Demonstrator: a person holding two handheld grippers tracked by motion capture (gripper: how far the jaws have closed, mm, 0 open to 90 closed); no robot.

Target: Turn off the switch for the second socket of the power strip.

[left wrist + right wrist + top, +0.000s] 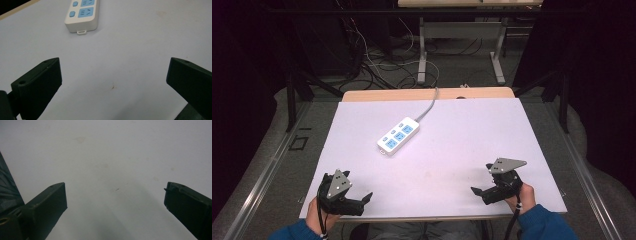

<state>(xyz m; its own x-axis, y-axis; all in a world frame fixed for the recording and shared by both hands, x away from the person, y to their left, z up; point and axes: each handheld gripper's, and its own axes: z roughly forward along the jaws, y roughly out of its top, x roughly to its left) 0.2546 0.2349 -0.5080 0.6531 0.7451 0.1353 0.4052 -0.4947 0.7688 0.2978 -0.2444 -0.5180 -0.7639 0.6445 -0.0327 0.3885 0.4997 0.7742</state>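
White plastic power strip with blue sockets [398, 135] lies mid-table on white sheet [452, 165], cord running away, untouched. My left gripper [362, 200] and right gripper [479, 192] rest near edge, jaws spread, empty. I judge nothing begun.

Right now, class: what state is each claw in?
Left claw: open, holding nothing.
Right claw: open, holding nothing.

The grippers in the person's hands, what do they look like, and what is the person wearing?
Each gripper, left and right, is black with two chunky, blocky jaws and a grey three-cornered plate on top, dotted with small holes. A black cable trails back from the right one. The person wears blue sleeves.
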